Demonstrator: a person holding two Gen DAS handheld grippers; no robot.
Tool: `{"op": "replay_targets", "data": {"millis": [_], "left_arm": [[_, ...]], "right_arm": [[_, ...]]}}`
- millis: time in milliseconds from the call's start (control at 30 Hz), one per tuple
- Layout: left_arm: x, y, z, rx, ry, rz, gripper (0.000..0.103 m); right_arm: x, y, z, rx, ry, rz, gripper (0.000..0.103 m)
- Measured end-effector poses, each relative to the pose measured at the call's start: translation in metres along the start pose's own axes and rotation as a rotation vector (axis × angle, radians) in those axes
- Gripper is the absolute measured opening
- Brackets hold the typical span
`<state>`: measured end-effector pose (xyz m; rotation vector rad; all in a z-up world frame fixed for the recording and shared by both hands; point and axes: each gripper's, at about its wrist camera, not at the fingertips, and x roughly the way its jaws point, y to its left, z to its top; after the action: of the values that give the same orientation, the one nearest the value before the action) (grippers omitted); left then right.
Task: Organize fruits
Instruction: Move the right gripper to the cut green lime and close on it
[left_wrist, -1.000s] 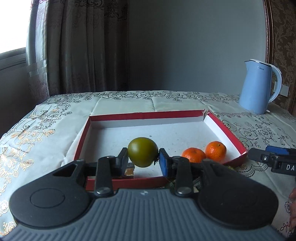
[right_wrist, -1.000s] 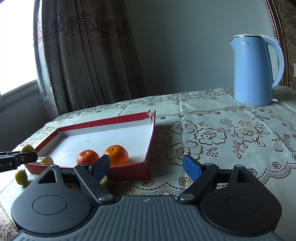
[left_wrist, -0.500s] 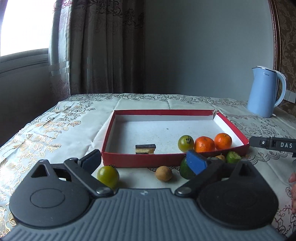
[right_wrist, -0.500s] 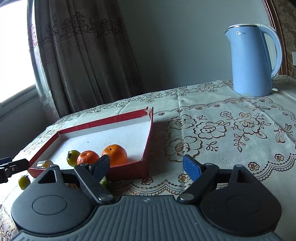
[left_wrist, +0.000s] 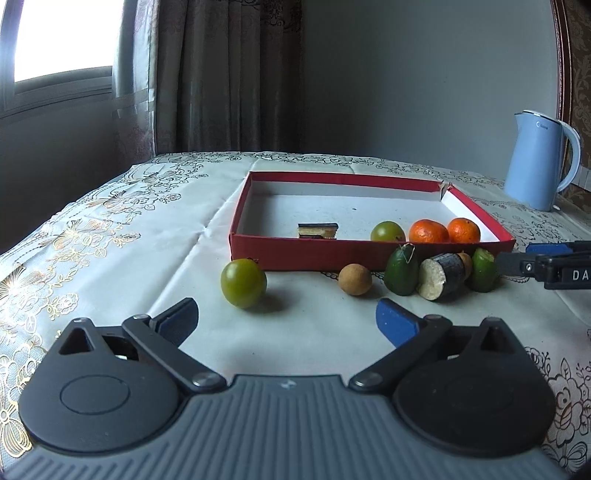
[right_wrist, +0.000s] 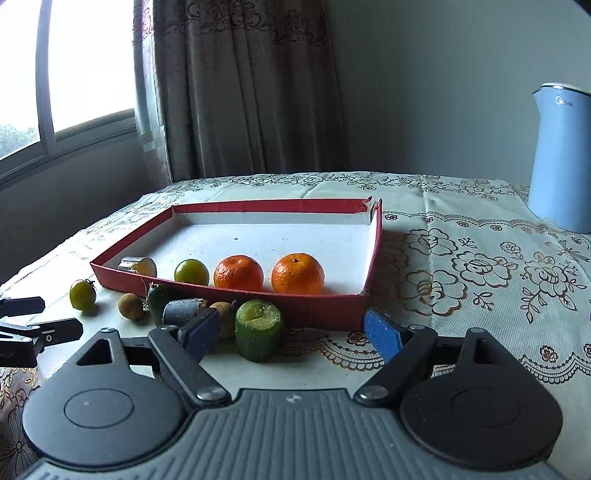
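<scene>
While both grippers are held low over the tablecloth (left_wrist: 122, 236), neither one holds anything. The left gripper (left_wrist: 287, 322) points level toward the red tray (left_wrist: 303, 254); its jaws are spread wide, with bare cloth between the blue pads. Just beyond the gap, nearer the left pad, a green round fruit (left_wrist: 243, 283) rests on the cloth, not touched by either finger.

The right gripper (right_wrist: 291, 330) is also level, jaws wide apart. A cut green fruit (right_wrist: 258, 329) stands just ahead of the gap, toward its left pad and close to it; contact cannot be confirmed.

Farther out, in front of the tray's near wall, lie in a row a small brown fruit (left_wrist: 355, 279), a dark green fruit (left_wrist: 402, 271), a dark cylinder piece with a pale cut face (left_wrist: 441, 281) and a second brown fruit (right_wrist: 226, 317) partly hidden behind the pad. The right gripper's fingertips enter the left view from the right edge, beside this row, showing the letters "DA".

Inside the tray, along its near wall, sit a small layered block (left_wrist: 317, 230), a green round fruit in the tray (left_wrist: 388, 232) and two oranges (right_wrist: 238, 273) (right_wrist: 297, 273), side by side and nearly touching.

Beyond the tray, to the right of both grippers, stands a blue kettle (right_wrist: 561, 158) marked "Midea". A curtain (right_wrist: 243, 85) and a window (right_wrist: 74, 74) close the far side.
</scene>
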<state>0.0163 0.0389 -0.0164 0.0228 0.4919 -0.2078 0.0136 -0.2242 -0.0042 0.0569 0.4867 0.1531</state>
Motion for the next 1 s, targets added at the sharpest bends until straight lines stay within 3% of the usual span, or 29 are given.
{"op": "replay_targets", "data": {"millis": [167, 400, 633, 733, 867, 1000], "left_arm": [[0.001, 0.001, -0.001, -0.009, 0.012, -0.01, 0.103], [0.002, 0.002, -0.001, -0.017, 0.018, -0.02, 0.103], [0.002, 0.003, -0.002, -0.02, 0.017, -0.02, 0.103], [0.001, 0.003, -0.002, -0.022, 0.016, -0.02, 0.103], [0.002, 0.005, -0.002, -0.033, 0.023, -0.026, 0.103], [0.003, 0.006, -0.001, -0.045, 0.026, -0.028, 0.103]], "right_arm": [[0.01, 0.008, 0.001, -0.046, 0.065, 0.011, 0.071], [0.02, 0.014, 0.002, -0.084, 0.123, 0.027, 0.062], [0.028, 0.015, 0.007, -0.093, 0.146, 0.046, 0.052], [0.034, 0.017, 0.008, -0.098, 0.166, 0.063, 0.04], [0.034, 0.017, 0.008, -0.094, 0.167, 0.055, 0.033], [0.031, 0.017, 0.008, -0.086, 0.153, 0.052, 0.032]]}}
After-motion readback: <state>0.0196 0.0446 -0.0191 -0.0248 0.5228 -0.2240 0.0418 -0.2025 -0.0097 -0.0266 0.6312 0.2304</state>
